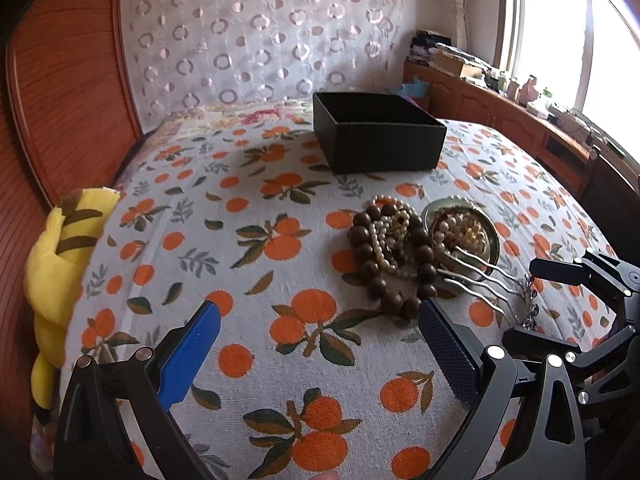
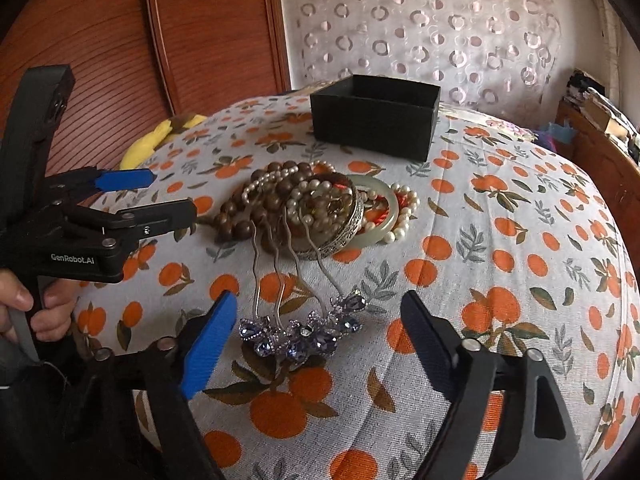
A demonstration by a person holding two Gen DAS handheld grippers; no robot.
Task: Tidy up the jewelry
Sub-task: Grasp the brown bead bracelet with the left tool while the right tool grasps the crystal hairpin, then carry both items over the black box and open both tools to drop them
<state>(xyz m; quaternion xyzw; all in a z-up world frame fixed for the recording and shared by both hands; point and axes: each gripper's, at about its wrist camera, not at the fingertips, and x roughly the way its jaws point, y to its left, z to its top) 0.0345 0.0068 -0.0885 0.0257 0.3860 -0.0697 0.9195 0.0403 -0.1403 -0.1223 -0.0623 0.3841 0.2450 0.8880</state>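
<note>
A heap of jewelry lies on the orange-print cloth: brown wooden beads (image 1: 376,256) (image 2: 276,190), pearl strands (image 1: 390,236) (image 2: 404,208), a silver bangle (image 2: 340,236), a pale jade bangle (image 2: 386,220) and a silver hair comb (image 1: 484,280) with blue crystals (image 2: 300,330). An open black box (image 1: 376,136) (image 2: 374,114) stands behind the heap. My left gripper (image 1: 320,316) is open, just left of the heap, and shows in the right wrist view (image 2: 168,196). My right gripper (image 2: 320,316) is open around the comb's crystal end and shows in the left wrist view (image 1: 536,300).
A yellow plush toy (image 1: 60,264) (image 2: 160,136) lies at the cloth's left edge beside a wooden wardrobe (image 1: 60,80). A patterned curtain (image 1: 260,32) hangs behind. A wooden sideboard (image 1: 500,116) with clutter runs under the window on the right.
</note>
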